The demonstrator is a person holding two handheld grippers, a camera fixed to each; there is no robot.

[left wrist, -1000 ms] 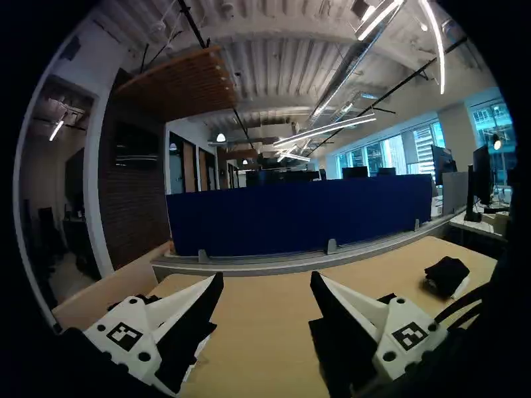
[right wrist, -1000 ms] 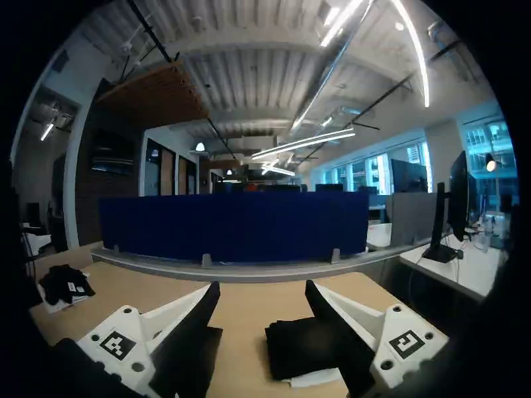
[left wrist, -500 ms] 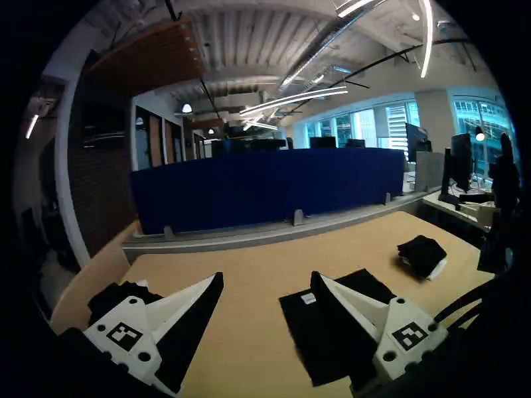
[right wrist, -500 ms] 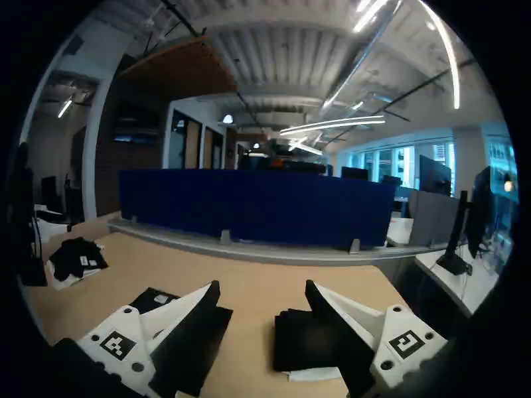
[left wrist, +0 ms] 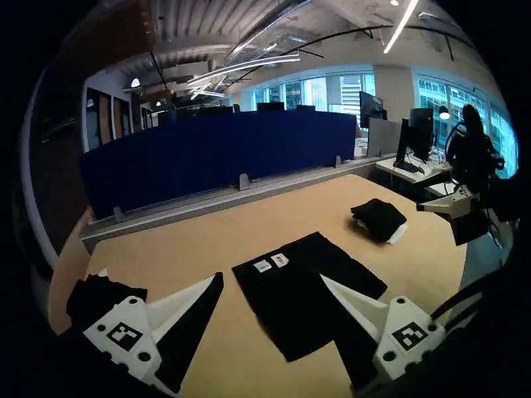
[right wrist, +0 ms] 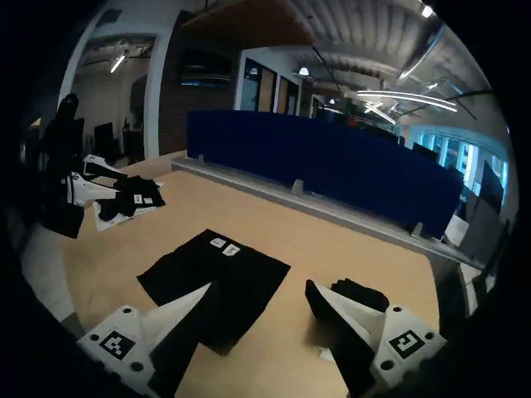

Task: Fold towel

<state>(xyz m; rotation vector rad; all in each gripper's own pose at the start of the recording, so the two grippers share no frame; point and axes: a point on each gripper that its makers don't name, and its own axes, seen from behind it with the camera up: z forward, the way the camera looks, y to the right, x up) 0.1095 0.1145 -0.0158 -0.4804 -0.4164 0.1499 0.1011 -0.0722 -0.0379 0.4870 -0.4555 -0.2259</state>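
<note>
A black towel (left wrist: 299,292) lies spread flat on the wooden table (left wrist: 199,245), with two small white labels near its far edge. My left gripper (left wrist: 271,277) hovers open and empty over its near side. In the right gripper view the same towel (right wrist: 219,278) lies below my right gripper (right wrist: 261,285), which is also open and empty. Farther off, the right gripper (left wrist: 458,205) is seen at the table's right end and the left gripper (right wrist: 86,179) at the table's left end.
A folded black stack (left wrist: 378,217) (right wrist: 358,295) sits on a white sheet beside the spread towel. A loose pile of black cloth (left wrist: 99,295) (right wrist: 129,196) lies at the table's other end. A blue divider (left wrist: 212,152) runs along the far edge. Monitors (left wrist: 411,136) stand beyond.
Both views have tipped down from the ceiling toward the table and swung inward, bringing the spread towel under the fingers. Both grippers stay open.
</note>
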